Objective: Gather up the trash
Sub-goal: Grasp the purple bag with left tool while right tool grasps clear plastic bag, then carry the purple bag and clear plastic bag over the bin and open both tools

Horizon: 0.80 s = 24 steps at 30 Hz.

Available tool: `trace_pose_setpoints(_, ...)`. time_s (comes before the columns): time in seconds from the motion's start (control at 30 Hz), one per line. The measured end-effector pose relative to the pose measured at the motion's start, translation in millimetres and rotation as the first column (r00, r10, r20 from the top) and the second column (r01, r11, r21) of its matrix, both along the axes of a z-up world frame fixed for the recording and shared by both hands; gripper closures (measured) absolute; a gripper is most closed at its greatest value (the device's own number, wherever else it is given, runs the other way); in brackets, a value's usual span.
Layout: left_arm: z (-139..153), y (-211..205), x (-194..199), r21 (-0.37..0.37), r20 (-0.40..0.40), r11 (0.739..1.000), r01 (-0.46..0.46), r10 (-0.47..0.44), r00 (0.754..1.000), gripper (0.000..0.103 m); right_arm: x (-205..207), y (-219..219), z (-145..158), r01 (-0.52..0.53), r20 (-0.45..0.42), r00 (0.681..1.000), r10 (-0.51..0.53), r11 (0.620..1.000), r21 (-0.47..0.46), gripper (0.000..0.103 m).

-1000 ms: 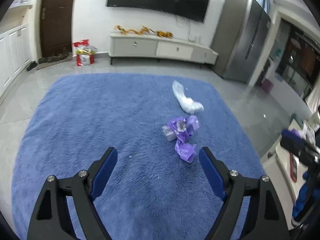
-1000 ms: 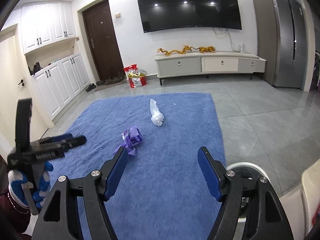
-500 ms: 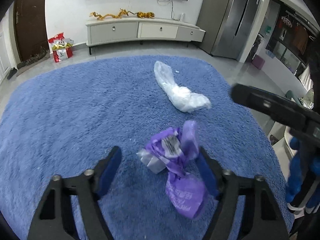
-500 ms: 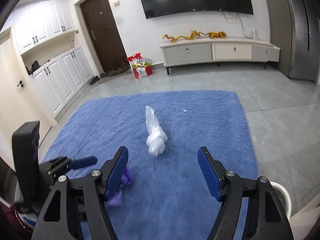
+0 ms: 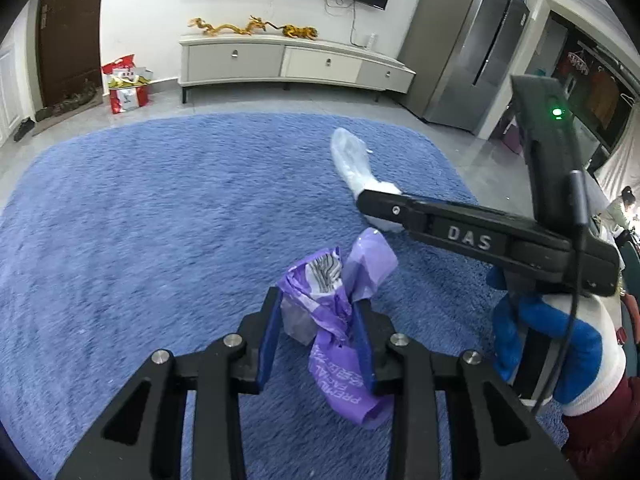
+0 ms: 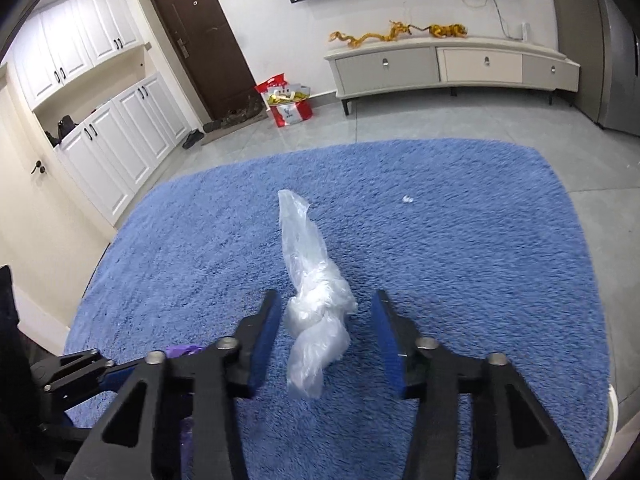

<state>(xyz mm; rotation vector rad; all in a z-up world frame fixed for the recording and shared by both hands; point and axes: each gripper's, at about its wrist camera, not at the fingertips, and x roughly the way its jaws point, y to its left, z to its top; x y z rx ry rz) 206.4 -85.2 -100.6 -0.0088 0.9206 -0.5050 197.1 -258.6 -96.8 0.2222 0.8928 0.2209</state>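
Observation:
A crumpled purple wrapper (image 5: 334, 300) lies on the blue rug (image 5: 160, 220). My left gripper (image 5: 316, 332) is shut on it, its blue pads pressing both sides. A knotted clear plastic bag (image 6: 316, 300) lies on the rug (image 6: 460, 260) farther on; it also shows in the left wrist view (image 5: 356, 164). My right gripper (image 6: 326, 328) is open, its fingers on either side of the bag's knotted end, not touching it. The right gripper's body (image 5: 480, 236) crosses the left wrist view at the right.
A small white scrap (image 6: 408, 199) lies on the rug farther back. A white TV cabinet (image 6: 448, 66) stands at the far wall, a red bag (image 6: 288, 100) next to the brown door. A white round rim (image 6: 612, 420) shows at the rug's right edge.
My left gripper has moved up to the purple wrapper and closed on it. My right gripper has moved forward over the clear bag and narrowed its opening around the knot.

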Motion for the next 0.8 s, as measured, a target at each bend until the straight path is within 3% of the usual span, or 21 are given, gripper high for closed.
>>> trace_pose_setpoints(0.07,2.5,6.5,-6.8,0.001,0.002,1.0,-0.018,0.018,1.0,0.072,-2.4,3.9,-0.3,-0.006,-0.004,1.0,0.006,1.0,-0.015,0.073)
trace_pose_setpoints(0.37,31.6,34.4,-50.6,0.078,0.108,0.989,-0.124,0.115,0.987,0.072,-58.8,10.7,29.7,-0.029,0.053,0.998,0.029,1.0,-0.01,0.075)
trace_pose_setpoints(0.8,88.2,70.9,-139.1,0.118,0.316,0.964,-0.237,0.189,0.93,0.072,-194.5,44.2,91.3,-0.093,0.174,0.98,0.099,0.995,-0.043,0.075)
